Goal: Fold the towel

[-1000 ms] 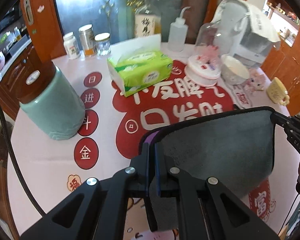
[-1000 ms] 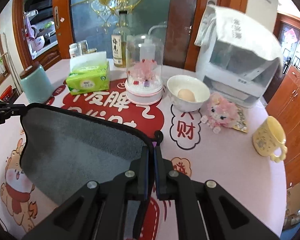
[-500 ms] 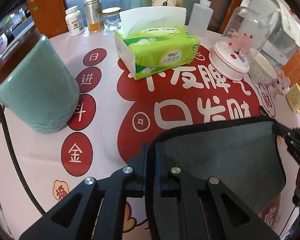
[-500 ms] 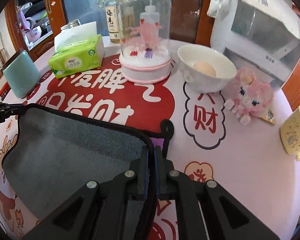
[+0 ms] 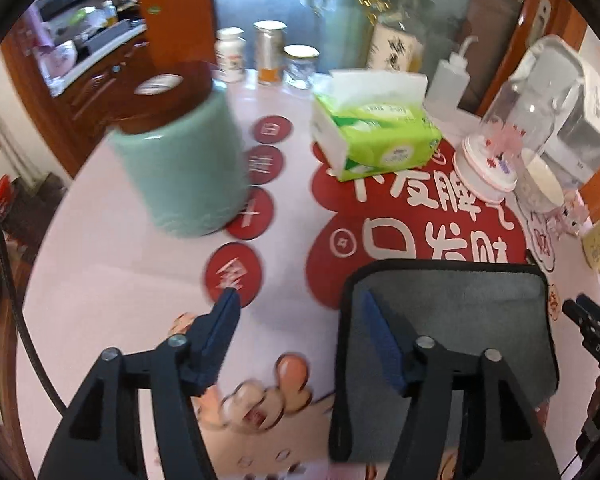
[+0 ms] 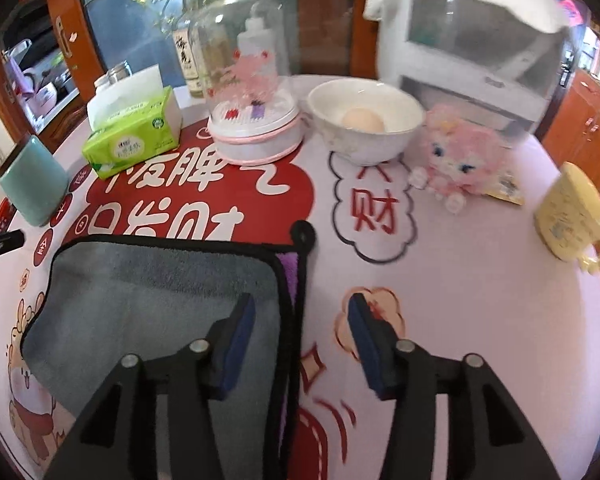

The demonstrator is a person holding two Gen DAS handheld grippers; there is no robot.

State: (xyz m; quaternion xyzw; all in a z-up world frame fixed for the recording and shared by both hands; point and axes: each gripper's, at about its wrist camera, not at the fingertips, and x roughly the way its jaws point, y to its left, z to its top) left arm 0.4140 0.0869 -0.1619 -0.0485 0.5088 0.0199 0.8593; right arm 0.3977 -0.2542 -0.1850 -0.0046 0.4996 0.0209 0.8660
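A grey towel (image 5: pixel 452 312) with black edging lies flat on the counter (image 5: pixel 112 280), below the red patch with white Chinese characters. Both claws, left (image 5: pixel 298 312) and right (image 6: pixel 300 322), gape wide, gripping nothing, each straddling a towel side edge. Bare pink cloth lies beside the towel.

Bare worktop (image 5: pixel 112 280) lies open on the left, between the left tool (image 5: pixel 296 312) and the teal canister (image 5: pixel 180 176), which stands just ahead of it. Beyond the grey towel (image 5: pixel 452 312), the tissue pack (image 5: pixel 376 140), glass dome (image 6: pixel 252 92) and white bowl (image 6: pixel 364 128) stand close together in a row. Right of the towel, the right tool (image 6: pixel 300 312) has clear cloth as far as the pink plush (image 6: pixel 460 156) and yellow mug (image 6: pixel 568 216) near the edge.
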